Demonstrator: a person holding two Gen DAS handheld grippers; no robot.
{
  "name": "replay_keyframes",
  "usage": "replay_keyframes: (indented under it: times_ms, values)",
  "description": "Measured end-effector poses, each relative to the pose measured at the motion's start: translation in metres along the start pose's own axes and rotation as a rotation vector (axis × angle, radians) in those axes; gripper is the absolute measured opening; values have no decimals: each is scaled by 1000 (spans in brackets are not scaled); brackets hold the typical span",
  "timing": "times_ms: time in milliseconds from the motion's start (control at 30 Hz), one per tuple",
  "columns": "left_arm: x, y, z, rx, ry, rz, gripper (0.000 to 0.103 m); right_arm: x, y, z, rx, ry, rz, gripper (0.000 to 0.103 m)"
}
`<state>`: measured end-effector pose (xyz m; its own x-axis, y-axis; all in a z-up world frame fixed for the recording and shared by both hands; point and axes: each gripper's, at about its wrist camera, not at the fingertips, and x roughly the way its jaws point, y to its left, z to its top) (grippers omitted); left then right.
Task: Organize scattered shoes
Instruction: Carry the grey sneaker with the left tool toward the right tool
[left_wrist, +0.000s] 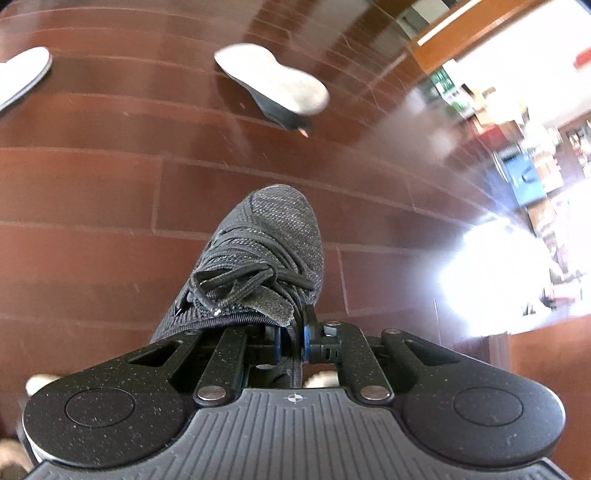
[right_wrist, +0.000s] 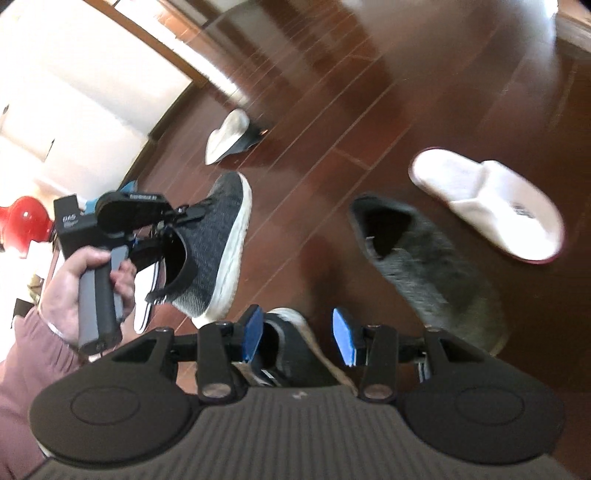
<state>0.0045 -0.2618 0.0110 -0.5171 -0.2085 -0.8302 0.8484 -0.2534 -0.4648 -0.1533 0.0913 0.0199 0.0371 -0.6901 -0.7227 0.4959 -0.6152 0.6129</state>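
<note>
The left gripper (left_wrist: 291, 341) is pinching one grey knit shoe (left_wrist: 258, 254) by its heel, toe pointing up the frame. The right gripper (right_wrist: 301, 334) is gaping wide, with a dark shoe (right_wrist: 291, 347) between its blue pads. Farther out, one tipped shoe (right_wrist: 231, 136), one grey shoe (right_wrist: 428, 269) and one white slipper (right_wrist: 487, 206) are lying on the floor (right_wrist: 332, 129).

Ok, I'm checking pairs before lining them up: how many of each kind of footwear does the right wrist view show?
Dark grey knit sneakers: 4 (one in the left gripper, one tipped over, one blurred on the floor, one under the right gripper)
White open-back slippers: 1
White striped item, half hidden, kind unclear: 1
Total: 6
</note>
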Motion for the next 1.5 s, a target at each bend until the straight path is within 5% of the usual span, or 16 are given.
replay_keyframes:
  times_ms: [867, 1500]
  values:
    - [35, -179, -216, 287, 224, -110, 13, -133, -130, -5, 155, -191, -94, 46]
    - [82, -247, -370, 262, 331, -71, 13, -178, -235, 14, 287, -298, -179, 46]
